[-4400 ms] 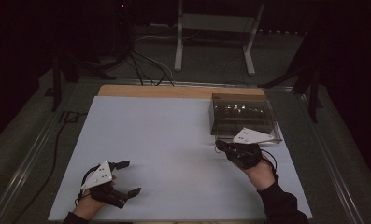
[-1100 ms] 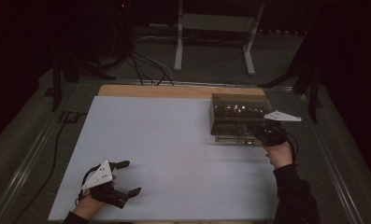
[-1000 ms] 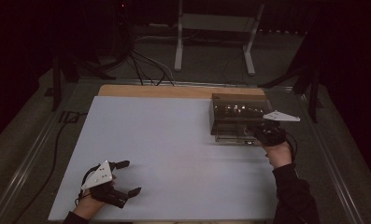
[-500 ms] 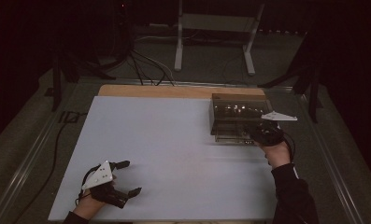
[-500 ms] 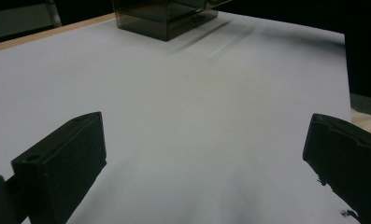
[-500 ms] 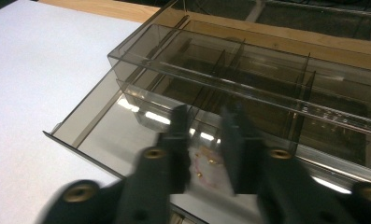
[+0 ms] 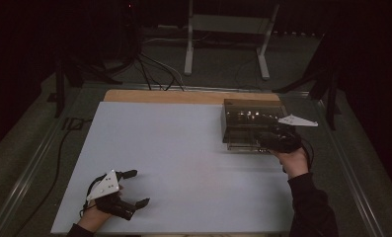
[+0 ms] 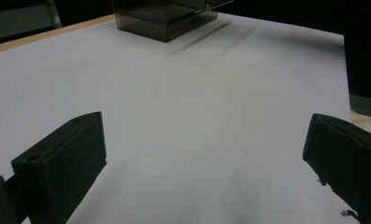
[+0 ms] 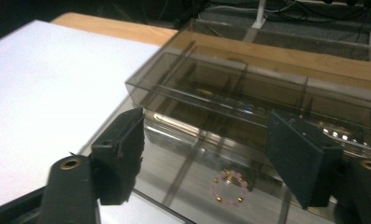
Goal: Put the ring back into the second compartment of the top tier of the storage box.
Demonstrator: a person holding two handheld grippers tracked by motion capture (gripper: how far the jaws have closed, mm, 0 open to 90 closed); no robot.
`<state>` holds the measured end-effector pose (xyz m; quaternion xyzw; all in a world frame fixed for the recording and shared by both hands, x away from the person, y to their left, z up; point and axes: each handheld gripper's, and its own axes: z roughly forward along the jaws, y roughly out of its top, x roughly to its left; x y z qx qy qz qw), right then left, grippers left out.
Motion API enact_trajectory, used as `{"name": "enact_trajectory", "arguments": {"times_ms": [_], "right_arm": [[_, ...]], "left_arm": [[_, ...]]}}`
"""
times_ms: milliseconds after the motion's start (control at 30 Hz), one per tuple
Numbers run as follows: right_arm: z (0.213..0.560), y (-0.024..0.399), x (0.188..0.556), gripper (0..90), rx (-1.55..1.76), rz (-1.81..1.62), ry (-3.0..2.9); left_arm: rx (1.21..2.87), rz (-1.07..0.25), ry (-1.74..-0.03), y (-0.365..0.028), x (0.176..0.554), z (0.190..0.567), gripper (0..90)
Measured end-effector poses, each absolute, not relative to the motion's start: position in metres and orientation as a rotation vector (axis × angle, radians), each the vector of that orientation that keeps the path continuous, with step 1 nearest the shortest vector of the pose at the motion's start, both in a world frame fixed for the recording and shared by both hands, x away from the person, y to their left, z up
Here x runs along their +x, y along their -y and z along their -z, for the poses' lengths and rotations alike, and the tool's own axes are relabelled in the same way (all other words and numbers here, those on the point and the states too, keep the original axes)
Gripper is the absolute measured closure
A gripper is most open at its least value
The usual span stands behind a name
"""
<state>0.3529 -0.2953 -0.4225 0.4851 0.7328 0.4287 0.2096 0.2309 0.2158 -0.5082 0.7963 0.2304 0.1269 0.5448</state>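
My left gripper (image 7: 134, 188) sits at 7 o'clock on the white table (image 7: 183, 163), jaws spread wide, nothing between them. Right gripper (image 9: 204, 158) is at 2 o'clock, at the near edge of the smoked clear box (image 7: 253, 118), jaws apart. I see a pink bead bracelet (image 9: 229, 187) inside the box's pulled-out drawer (image 9: 197, 182), between the jaws.

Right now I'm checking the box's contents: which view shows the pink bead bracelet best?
The right gripper view: the bracelet lies in the smoky clear box's pulled-out tray, between the open jaws. In the high and left gripper views the box is too distant to tell.
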Motion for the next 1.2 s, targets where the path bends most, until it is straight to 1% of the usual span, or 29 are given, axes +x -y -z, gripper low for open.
{"name": "enact_trajectory", "arguments": {"times_ms": [33,133,200,233,267,367,433,733,1200], "right_arm": [[0.422,0.295,0.353,22.3,1.349,-1.195,-2.038],[0.419,0.292,0.351,11.3,1.327,-1.243,-2.066],[0.417,0.288,0.351,9.3,1.325,-1.246,-2.068],[0.417,0.287,0.351,7.4,1.321,-1.247,-2.074],[0.416,0.286,0.351,3.6,1.309,-1.26,-2.091],[0.412,0.283,0.351,2.6,1.295,-1.3,-2.092],[0.409,0.282,0.35,0.0,1.273,-1.332,-2.095],[0.395,0.269,0.341,0.0,1.203,-1.381,-2.108],[0.389,0.239,0.32,0.0,1.102,-1.479,-2.184]], "left_arm": [[1.889,-0.301,-0.546,-0.216,0.231,0.508,0.6],[1.889,-0.301,-0.545,-0.215,0.231,0.508,0.6],[1.888,-0.299,-0.547,-0.215,0.231,0.508,0.6],[1.889,-0.3,-0.547,-0.215,0.232,0.508,0.7],[1.889,-0.3,-0.547,-0.215,0.232,0.508,0.6],[1.886,-0.3,-0.553,-0.215,0.232,0.508,0.7],[1.883,-0.301,-0.554,-0.215,0.232,0.508,0.7],[1.891,-0.3,-0.55,-0.215,0.233,0.509,0.6],[1.89,-0.301,-0.544,-0.215,0.231,0.508,0.6]]}}
